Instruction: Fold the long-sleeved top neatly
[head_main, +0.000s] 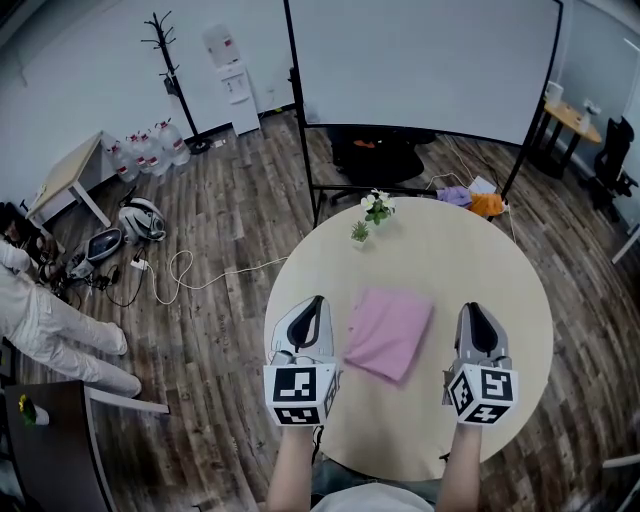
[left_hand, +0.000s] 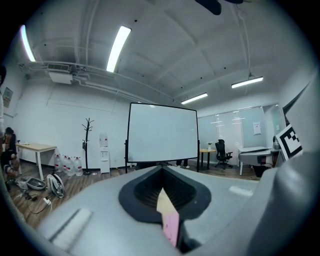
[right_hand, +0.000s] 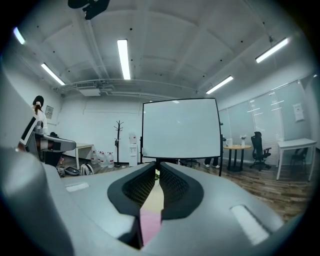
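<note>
A pink long-sleeved top (head_main: 388, 332) lies folded into a small, slightly skewed rectangle in the middle of the round beige table (head_main: 450, 250). My left gripper (head_main: 318, 303) rests just left of it, jaws together and empty. To the right of the top, a little apart from it, my right gripper (head_main: 473, 310) is likewise shut with nothing held. In the left gripper view the left gripper (left_hand: 162, 187) shows only a sliver of pink cloth (left_hand: 171, 226) between its jaws. The right gripper (right_hand: 156, 175) shows a similar pink strip (right_hand: 150, 225).
A small vase of white flowers (head_main: 376, 208) and a tiny green plant (head_main: 360, 232) stand at the table's far edge. A large whiteboard (head_main: 420, 60) stands behind the table. A person in white (head_main: 40, 320) sits on the floor at left, near cables and a dark chair (head_main: 50, 440).
</note>
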